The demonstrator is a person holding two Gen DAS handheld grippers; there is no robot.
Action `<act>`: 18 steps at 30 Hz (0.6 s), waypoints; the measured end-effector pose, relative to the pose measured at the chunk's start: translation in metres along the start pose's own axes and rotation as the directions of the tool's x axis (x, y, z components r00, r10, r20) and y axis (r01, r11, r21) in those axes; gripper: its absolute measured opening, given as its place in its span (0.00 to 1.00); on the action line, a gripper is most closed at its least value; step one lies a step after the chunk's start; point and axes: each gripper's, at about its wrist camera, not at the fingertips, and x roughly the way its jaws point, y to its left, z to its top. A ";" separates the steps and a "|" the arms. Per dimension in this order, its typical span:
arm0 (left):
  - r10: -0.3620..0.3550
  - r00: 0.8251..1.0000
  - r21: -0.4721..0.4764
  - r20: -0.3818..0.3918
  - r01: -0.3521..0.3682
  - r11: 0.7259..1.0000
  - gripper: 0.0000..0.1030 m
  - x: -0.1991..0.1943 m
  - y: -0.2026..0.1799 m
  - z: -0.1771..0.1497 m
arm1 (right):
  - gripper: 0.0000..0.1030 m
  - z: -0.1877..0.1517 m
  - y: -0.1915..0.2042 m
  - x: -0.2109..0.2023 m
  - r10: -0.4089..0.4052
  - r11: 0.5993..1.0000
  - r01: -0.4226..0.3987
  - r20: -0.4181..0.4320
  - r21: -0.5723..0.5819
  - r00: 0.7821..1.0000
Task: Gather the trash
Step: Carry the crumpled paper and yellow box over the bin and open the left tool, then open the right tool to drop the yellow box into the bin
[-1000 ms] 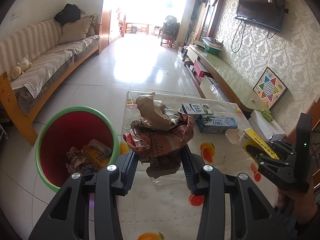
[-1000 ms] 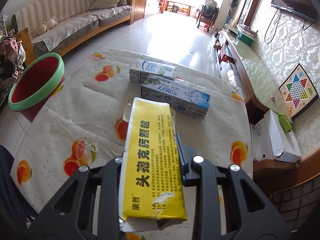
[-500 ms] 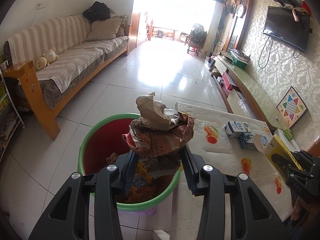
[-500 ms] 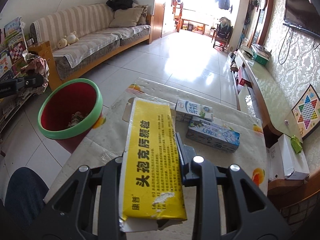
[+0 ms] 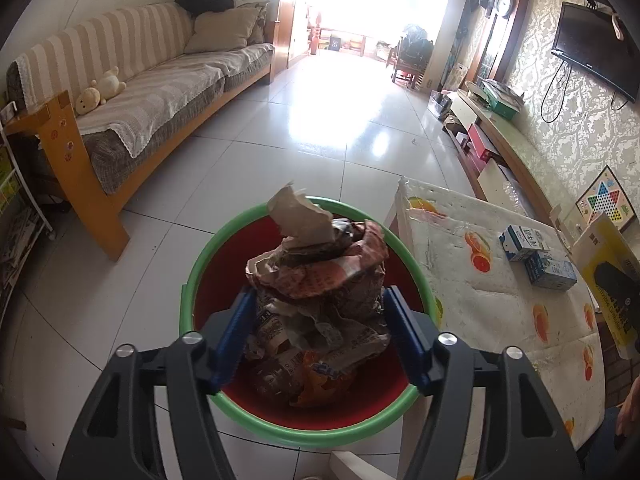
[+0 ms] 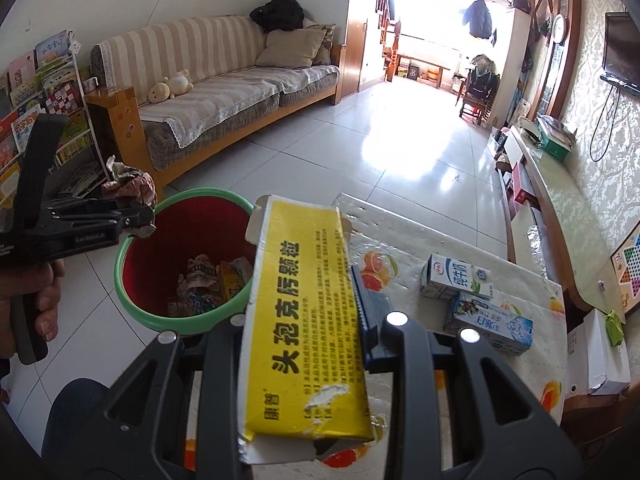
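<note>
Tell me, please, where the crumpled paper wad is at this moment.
In the left wrist view, the crumpled paper wad is pinched in the left gripper, held over the green-rimmed red trash bin on the floor, left of the table.

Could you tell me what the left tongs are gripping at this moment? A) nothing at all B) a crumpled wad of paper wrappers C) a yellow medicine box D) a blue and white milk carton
B: the left tongs are shut on a crumpled wad of paper wrappers, held over the green-rimmed bin; the yellow box is in the right tongs.
</note>
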 end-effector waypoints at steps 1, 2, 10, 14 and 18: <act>-0.002 1.000 0.000 0.001 0.002 1.000 0.71 0.001 0.002 -0.001 | 0.28 0.003 0.003 0.002 0.003 1.000 -0.003 0.001 -0.006 1.000; -0.001 1.000 0.000 0.000 0.001 1.000 0.72 0.002 0.005 -0.002 | 0.28 0.004 0.007 0.004 0.009 1.000 -0.008 0.002 -0.009 1.000; 0.015 0.999 -0.032 0.049 -0.014 0.999 0.89 -0.014 0.025 -0.010 | 0.28 0.020 0.039 0.023 0.059 0.998 -0.059 0.008 -0.035 0.998; 0.055 0.996 -0.035 0.072 -0.053 0.998 0.91 -0.026 0.036 -0.011 | 0.28 0.027 0.051 0.032 0.093 0.995 -0.093 0.013 -0.035 0.996; 0.078 0.992 -0.050 0.103 -0.073 0.996 0.92 -0.043 0.051 -0.011 | 0.28 0.037 0.065 0.044 0.130 0.991 -0.129 0.021 -0.047 0.991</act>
